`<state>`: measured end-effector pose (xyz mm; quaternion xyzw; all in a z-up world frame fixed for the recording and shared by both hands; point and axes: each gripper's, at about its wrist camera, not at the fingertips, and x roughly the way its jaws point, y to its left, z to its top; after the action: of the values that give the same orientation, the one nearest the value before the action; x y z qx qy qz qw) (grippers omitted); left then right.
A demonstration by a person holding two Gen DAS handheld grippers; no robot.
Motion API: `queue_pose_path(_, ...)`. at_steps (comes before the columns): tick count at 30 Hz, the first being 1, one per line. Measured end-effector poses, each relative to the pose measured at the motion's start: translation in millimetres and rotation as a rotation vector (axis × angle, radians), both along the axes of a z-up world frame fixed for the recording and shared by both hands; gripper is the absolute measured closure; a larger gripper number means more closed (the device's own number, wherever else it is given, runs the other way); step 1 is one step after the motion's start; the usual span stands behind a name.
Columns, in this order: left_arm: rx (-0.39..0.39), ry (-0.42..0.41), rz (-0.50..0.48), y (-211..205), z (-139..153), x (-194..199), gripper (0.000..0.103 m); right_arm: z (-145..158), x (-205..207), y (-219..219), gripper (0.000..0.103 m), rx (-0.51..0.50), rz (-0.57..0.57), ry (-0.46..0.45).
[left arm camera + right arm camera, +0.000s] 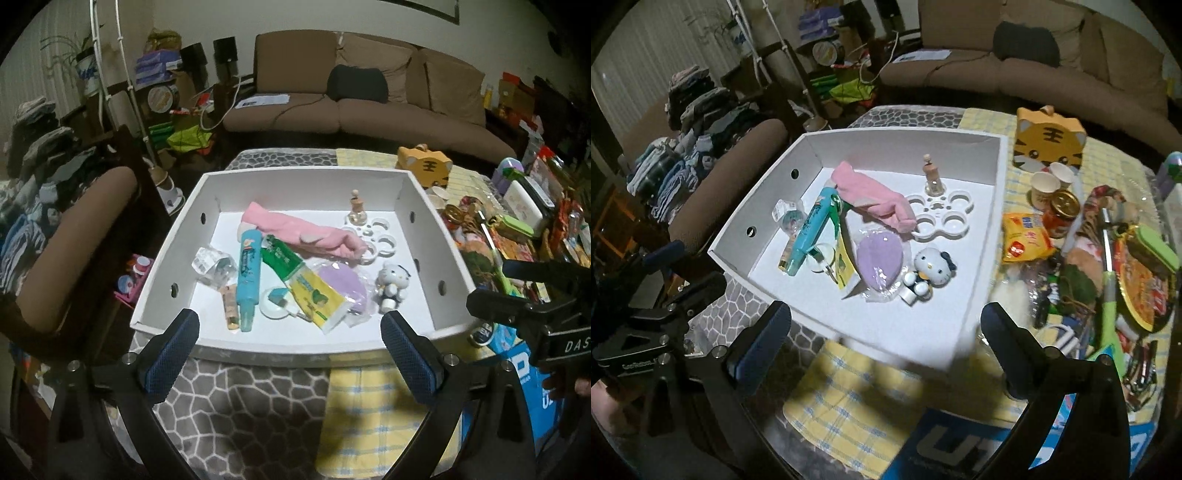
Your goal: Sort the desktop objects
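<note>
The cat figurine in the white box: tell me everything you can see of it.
The cat figurine is small, glossy and hard-looking, with a big white head, a dark bow by one ear, a dark body and white feet. It lies tilted on the floor of the white box, near its right wall, touching the clear wrapper of the purple pad. Neither tool touches it.

Both the left gripper [290, 334] and right gripper [886, 328] have black frames, silver screws and blue textured finger pads [170, 354], with white lettering.
</note>
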<state>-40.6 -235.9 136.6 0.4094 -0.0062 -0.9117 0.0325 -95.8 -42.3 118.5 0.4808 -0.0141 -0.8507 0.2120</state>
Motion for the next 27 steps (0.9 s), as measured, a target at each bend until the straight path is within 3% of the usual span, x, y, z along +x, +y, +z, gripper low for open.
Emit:
queue_pose_path(6,-0.002,0.011,-0.056,30,3,18,0.002,8,22,39,0.0,0.022,-0.021,0.026)
queue_pose_path(20,0.096,0.029,-0.267,144,-18,16,0.002,9,50,211,0.0,0.052,-0.204,0.048)
queue_pose_path(24,0.109,0.024,-0.335,178,-31,8,0.002,1,47,248,0.0,-0.002,-0.237,0.04)
queue_pose_path(27,0.076,0.02,-0.391,206,-40,-2,0.002,-10,40,273,0.0,-0.042,-0.264,0.025)
